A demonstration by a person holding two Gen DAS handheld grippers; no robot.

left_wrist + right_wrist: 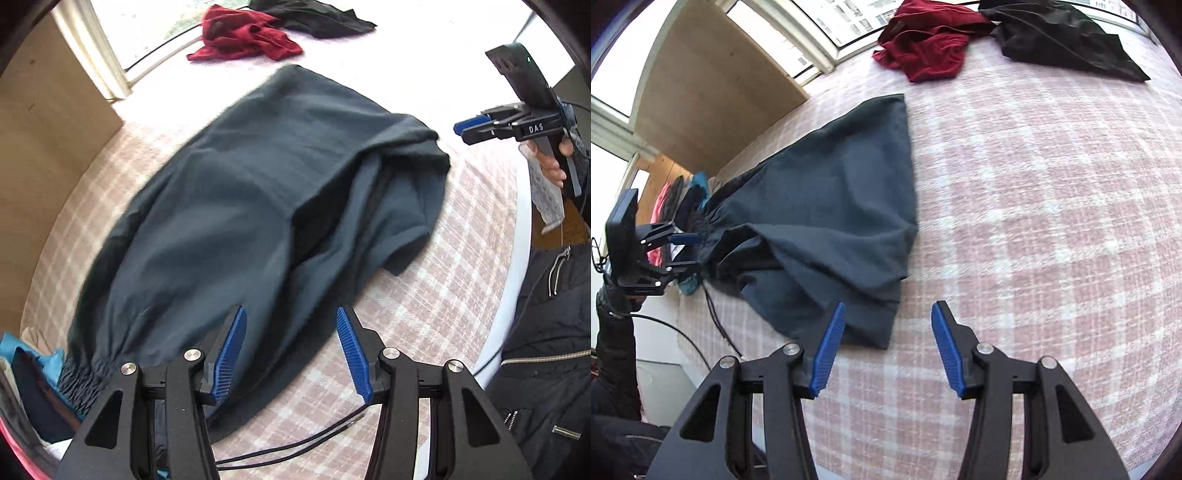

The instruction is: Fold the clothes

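Note:
A dark teal garment (258, 184) with a gathered elastic waistband (77, 380) lies folded lengthwise on the pink checked bed cover (443, 295). My left gripper (290, 314) hovers open over its near edge, close to the waistband, with fabric below the jaws but not pinched. In the right wrist view the same garment (842, 199) lies to the left, and my right gripper (888, 308) stands open just off its hem corner, with only bed cover (1034, 184) between the fingers. The left gripper (696, 251) shows there open by the waistband. The right gripper (461, 131) hangs above the bed's right side.
A red garment (927, 48) and a black garment (1067, 40) lie crumpled at the bed's far end. A pile of mixed clothes (683, 195) sits past the waistband. A black cable (716, 317) runs along the near edge. A brown panel (713, 85) borders the left.

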